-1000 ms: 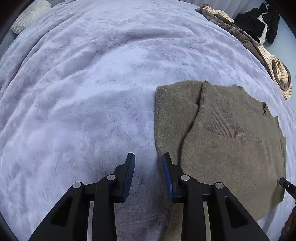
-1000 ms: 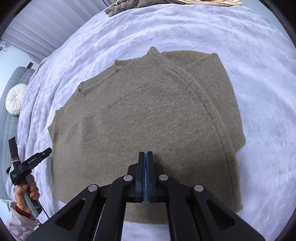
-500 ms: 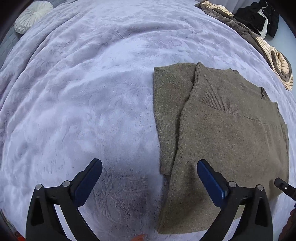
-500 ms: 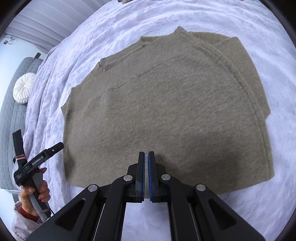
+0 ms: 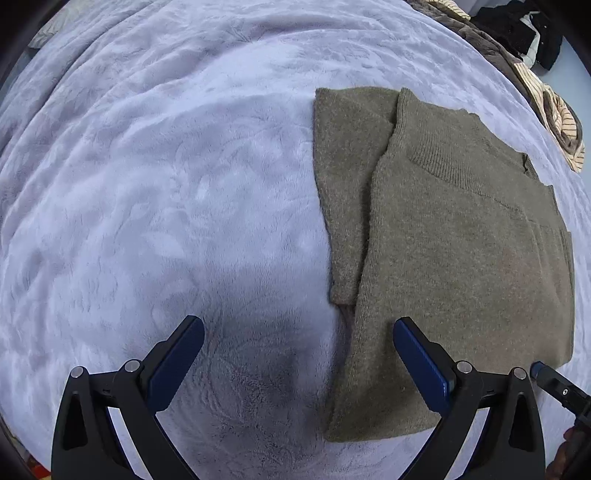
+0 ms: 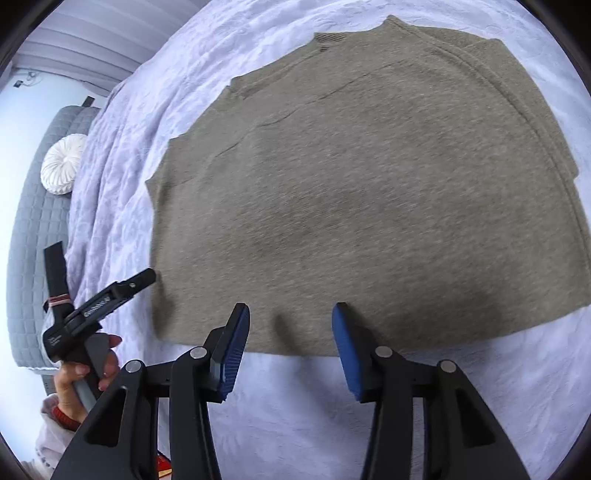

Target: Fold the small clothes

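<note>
An olive-brown knit sweater [image 5: 461,236] lies flat on the lavender blanket [image 5: 166,192], with one sleeve folded in along its left side. My left gripper [image 5: 299,354] is open and empty, straddling the sweater's near left edge just above the blanket. In the right wrist view the sweater [image 6: 369,192] fills the middle. My right gripper [image 6: 290,332] is open and empty at the sweater's near hem. The hand holding the left gripper [image 6: 103,302] shows at the lower left there.
A heap of striped and brown clothes [image 5: 554,110] and a black garment [image 5: 524,33] lie at the bed's far right. A round white cushion [image 6: 62,162] rests against the grey quilted headboard [image 6: 33,240].
Both grippers have drawn back from the sweater. The left one opened wide half a second ago and stays open. The right one, shut until now, has opened.
</note>
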The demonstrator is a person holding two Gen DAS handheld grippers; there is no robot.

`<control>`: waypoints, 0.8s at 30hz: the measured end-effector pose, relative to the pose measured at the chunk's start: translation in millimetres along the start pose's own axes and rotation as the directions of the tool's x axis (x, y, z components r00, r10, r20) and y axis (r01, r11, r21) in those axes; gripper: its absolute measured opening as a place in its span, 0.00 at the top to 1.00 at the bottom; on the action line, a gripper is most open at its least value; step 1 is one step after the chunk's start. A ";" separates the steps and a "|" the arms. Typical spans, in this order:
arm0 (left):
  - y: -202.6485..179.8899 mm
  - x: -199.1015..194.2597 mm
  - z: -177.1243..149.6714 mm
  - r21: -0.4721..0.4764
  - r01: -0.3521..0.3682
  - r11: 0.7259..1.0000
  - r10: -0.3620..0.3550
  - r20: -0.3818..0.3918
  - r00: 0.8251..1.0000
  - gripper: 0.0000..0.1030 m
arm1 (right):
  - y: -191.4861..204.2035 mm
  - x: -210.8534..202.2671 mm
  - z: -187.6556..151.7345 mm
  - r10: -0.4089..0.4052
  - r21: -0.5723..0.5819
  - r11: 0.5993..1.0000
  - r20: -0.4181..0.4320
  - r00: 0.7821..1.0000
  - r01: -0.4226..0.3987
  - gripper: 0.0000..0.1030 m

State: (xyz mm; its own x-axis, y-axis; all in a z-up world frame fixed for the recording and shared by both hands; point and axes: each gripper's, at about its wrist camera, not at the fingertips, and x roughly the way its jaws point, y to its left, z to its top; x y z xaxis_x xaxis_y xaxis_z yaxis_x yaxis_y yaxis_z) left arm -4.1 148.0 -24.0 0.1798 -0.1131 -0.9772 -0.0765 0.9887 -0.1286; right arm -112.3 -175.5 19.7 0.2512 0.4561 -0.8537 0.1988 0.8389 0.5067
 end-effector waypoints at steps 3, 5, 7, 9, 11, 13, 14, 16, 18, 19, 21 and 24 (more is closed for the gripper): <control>5.6 3.4 -8.9 -0.031 0.044 0.999 -0.045 -0.031 0.999 0.00 | 4.8 8.3 -6.0 0.043 0.008 0.999 -0.023 0.999 -0.043 0.51; 8.6 3.3 -16.3 -0.049 0.061 0.997 -0.063 -0.035 0.997 0.00 | 8.8 14.9 -9.8 0.077 0.010 0.997 -0.040 0.996 -0.077 0.51; 10.2 1.9 -22.4 -0.056 0.079 0.995 -0.081 -0.035 0.996 0.00 | 13.6 23.1 -13.8 0.116 0.011 0.993 -0.059 0.992 -0.115 0.51; 11.4 0.0 -27.6 -0.062 0.097 0.993 -0.099 -0.033 0.995 0.00 | 16.9 32.5 -16.3 0.157 0.026 0.988 -0.081 0.984 -0.155 0.51; 14.2 -2.0 -32.9 -0.072 0.120 0.990 -0.123 -0.026 0.992 0.00 | 18.5 43.9 -21.3 0.197 0.060 0.980 -0.102 0.975 -0.192 0.51; 17.4 -2.7 -36.2 -0.085 0.140 0.987 -0.143 -0.027 0.989 0.00 | 19.5 54.9 -24.3 0.231 0.099 0.971 -0.119 0.966 -0.219 0.51; 18.8 -3.1 -36.3 -0.089 0.143 0.986 -0.146 -0.029 0.989 0.00 | 19.7 60.2 -26.9 0.247 0.119 0.965 -0.125 0.961 -0.233 0.51; 20.2 -3.1 -39.4 -0.099 0.136 0.986 -0.140 -0.034 0.990 0.00 | 21.8 67.3 -31.5 0.267 0.141 0.958 -0.127 0.955 -0.249 0.51; 20.2 -2.7 -42.2 -0.097 0.124 0.988 -0.128 -0.037 0.991 0.00 | 22.4 71.7 -32.0 0.283 0.156 0.952 -0.120 0.952 -0.263 0.51; 19.4 -2.1 -41.7 -0.095 0.120 0.988 -0.124 -0.038 0.991 0.00 | 21.6 73.2 -32.8 0.294 0.168 0.947 -0.112 0.949 -0.274 0.51; 17.9 -1.7 -42.5 -0.091 0.111 0.990 -0.115 -0.038 0.993 0.00 | 19.4 77.0 -32.6 0.323 0.207 0.931 -0.086 0.942 -0.301 0.51; 12.6 0.4 -40.7 -0.088 0.104 0.991 -0.107 -0.040 0.993 0.00 | 17.3 83.5 -28.8 0.364 0.262 0.902 -0.034 0.931 -0.344 0.51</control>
State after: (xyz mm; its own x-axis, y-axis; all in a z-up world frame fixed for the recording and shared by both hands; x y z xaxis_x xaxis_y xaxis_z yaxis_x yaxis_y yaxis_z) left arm -44.9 156.5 -33.0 0.1479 -0.2226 -0.9636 -0.1439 0.9591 -0.2436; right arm -115.1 -114.3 -46.3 0.2736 0.7404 -0.6139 0.3409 0.5222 0.7817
